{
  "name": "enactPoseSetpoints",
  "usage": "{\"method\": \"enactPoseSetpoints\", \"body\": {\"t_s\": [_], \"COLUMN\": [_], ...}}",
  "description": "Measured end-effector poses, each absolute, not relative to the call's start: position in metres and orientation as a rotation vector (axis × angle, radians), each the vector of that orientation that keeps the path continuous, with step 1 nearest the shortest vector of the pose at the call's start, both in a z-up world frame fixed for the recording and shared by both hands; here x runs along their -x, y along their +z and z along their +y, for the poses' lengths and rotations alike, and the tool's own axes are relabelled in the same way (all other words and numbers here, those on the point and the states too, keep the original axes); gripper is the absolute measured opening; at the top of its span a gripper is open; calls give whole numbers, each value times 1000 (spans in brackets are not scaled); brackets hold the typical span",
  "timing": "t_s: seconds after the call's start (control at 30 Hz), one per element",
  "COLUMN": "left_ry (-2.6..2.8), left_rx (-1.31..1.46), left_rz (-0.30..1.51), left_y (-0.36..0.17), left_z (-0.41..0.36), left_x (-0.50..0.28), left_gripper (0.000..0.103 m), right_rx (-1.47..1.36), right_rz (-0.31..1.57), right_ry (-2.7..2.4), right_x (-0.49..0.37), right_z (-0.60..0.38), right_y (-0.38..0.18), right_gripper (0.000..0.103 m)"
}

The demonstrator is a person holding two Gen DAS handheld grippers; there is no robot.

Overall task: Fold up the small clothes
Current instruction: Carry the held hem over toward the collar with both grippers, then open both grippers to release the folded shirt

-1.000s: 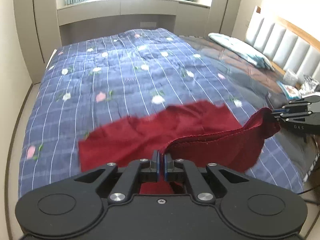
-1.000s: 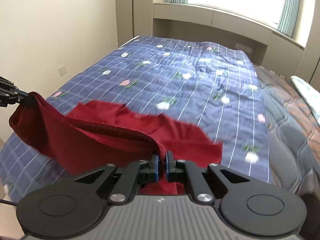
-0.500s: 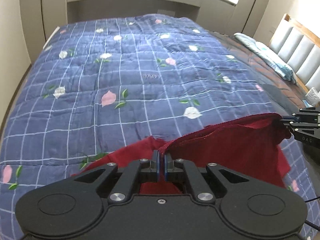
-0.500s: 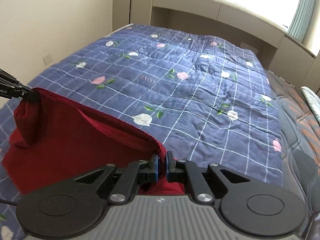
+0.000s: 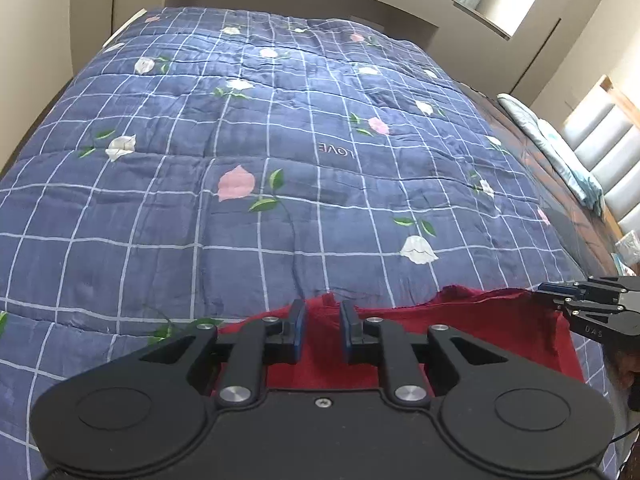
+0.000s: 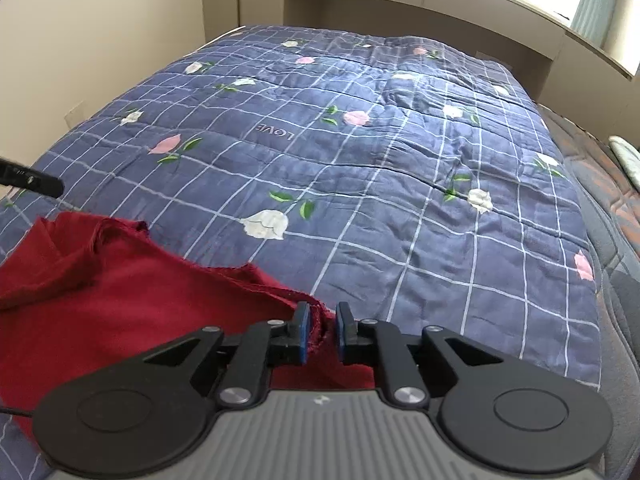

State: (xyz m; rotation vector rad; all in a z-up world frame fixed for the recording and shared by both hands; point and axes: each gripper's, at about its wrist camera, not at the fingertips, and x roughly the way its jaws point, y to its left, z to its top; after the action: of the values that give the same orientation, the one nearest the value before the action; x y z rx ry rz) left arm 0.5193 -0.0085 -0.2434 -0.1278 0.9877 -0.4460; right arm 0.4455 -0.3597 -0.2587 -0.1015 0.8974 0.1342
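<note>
- Left gripper (image 5: 322, 330), bottom centre of the left wrist view: jaws have just been opening and stand a little apart; the red cloth (image 5: 472, 328) lies between and under them, pads not pressing on it.
- Red cloth, task item: on the near edge of the bed; lower right in the left wrist view, lower left in the right wrist view (image 6: 120, 300), its frayed hem running to the right gripper.
- Quilt (image 5: 280, 160), blue with white grid and tulips: wide bare stretch beyond the cloth up to the far wall; stitched word "LOVE" (image 5: 336, 149) reads upside down.
- Right gripper (image 6: 322, 330): jaws have just been opening, slightly parted; cloth hem sits loose between them. Body marked "DAS" in the left wrist view.
</note>
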Motion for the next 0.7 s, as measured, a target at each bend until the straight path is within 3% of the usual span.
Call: {"method": "enactPoseSetpoints", "body": {"t_s": [0.03, 0.07, 0.1, 0.13, 0.27, 0.33, 0.4, 0.5, 0.57, 0.7], "left_ry": [-441, -438, -436, -439, -477, -501, -519, -513, -481, -433], "left_rx": [126, 125, 121, 117, 72, 52, 28, -45, -87, -54], "left_rz": [988, 984, 979, 974, 960, 964, 966, 967, 967, 998], "left_y": [-244, -245, -245, -246, -250, -255, -264, -277, -283, -292], "left_z": [-7, -7, -6, -6, -9, -12, -16, -25, -29, -23], "left_x": [-520, -519, -517, -514, -495, -483, -470, -452, -446, -450], "left_gripper": [27, 32, 43, 56, 77, 88, 92, 91, 81, 31], "right_rx": [87, 74, 64, 52, -17, -51, -67, -83, -82, -79], "right_rz": [894, 892, 889, 883, 883, 889, 912, 944, 949, 922], "right_ry": [126, 115, 101, 91, 51, 40, 25, 13, 8, -18], "right_x": [-445, -444, -443, -441, -423, -410, -398, -386, -380, -379], "right_z": [-362, -364, -366, -369, -380, -385, -388, -389, -388, -386], "right_y": [-259, -260, -260, -260, -264, -268, -274, -283, -287, -287], "right_gripper": [25, 37, 55, 61, 85, 90, 91, 90, 88, 76]}}
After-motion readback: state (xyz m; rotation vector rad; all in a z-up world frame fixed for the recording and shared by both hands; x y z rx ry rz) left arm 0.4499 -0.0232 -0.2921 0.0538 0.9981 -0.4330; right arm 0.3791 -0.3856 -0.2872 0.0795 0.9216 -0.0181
